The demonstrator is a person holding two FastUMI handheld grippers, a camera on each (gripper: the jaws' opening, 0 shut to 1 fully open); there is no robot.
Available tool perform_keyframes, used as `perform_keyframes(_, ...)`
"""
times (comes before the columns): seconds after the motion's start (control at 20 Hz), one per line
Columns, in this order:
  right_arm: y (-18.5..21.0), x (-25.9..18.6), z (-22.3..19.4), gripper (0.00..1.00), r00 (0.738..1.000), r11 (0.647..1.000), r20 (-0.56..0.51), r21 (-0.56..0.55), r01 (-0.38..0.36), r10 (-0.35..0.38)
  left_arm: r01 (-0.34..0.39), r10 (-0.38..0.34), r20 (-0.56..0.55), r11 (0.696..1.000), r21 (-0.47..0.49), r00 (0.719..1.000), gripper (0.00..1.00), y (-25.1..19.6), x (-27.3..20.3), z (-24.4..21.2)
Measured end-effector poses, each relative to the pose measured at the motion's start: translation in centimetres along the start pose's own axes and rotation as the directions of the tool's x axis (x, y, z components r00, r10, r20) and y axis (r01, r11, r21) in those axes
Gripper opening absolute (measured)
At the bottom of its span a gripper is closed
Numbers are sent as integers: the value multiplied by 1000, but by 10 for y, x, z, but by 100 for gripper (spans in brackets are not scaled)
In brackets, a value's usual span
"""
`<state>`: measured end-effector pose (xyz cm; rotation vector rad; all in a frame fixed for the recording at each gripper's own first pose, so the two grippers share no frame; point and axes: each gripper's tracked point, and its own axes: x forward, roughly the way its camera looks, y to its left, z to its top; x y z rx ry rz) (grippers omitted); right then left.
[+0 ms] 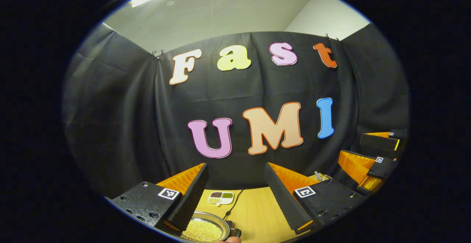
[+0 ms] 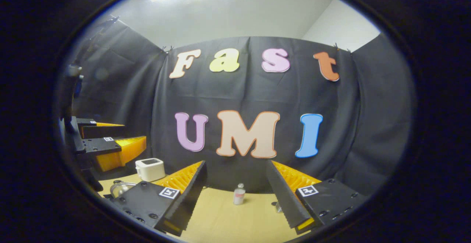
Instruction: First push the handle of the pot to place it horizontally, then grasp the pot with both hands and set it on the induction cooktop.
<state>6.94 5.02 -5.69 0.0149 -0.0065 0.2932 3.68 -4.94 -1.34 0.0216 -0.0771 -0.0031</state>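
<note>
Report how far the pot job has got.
Nothing looks done yet. The pot, filled with yellowish grains, sits on the wooden table at the bottom edge of the left gripper view. The left gripper and right gripper are both open, raised above the table, touching nothing. Pushing the handle, grasping and placing all remain; I cannot make out the cooktop.

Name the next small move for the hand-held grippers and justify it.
Probably lower the left hand-held gripper toward the pot. Its jaws are open and level, aimed at the booth wall, while the grain-filled pot lies low beneath it on the table, with nothing gripped.
</note>
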Motion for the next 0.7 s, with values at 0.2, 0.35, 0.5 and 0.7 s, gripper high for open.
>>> perform_keyframes(0.2, -20, -3, 8, 94, 999, 1000, 31, 9, 26, -26, -10, 10, 41, 1000, 10, 999, 100, -10, -4, 17)
perform_keyframes(0.35, -37, -5, 6, 94, 999, 1000, 34, 12, 27, -28, -53, 52, 53, 998, 19, 997, 97, -14, -11, 24)
perform_keyframes(0.5, -54, -12, 10, 94, 998, 999, 54, 26, 29, -30, -101, 98, 100, 994, 30, 990, 98, -21, -16, 37)
perform_keyframes(0.7, -82, -27, 20, 94, 997, 999, 80, 47, 21, -25, -92, 92, 109, 996, -6, 990, 99, -47, -22, 39)
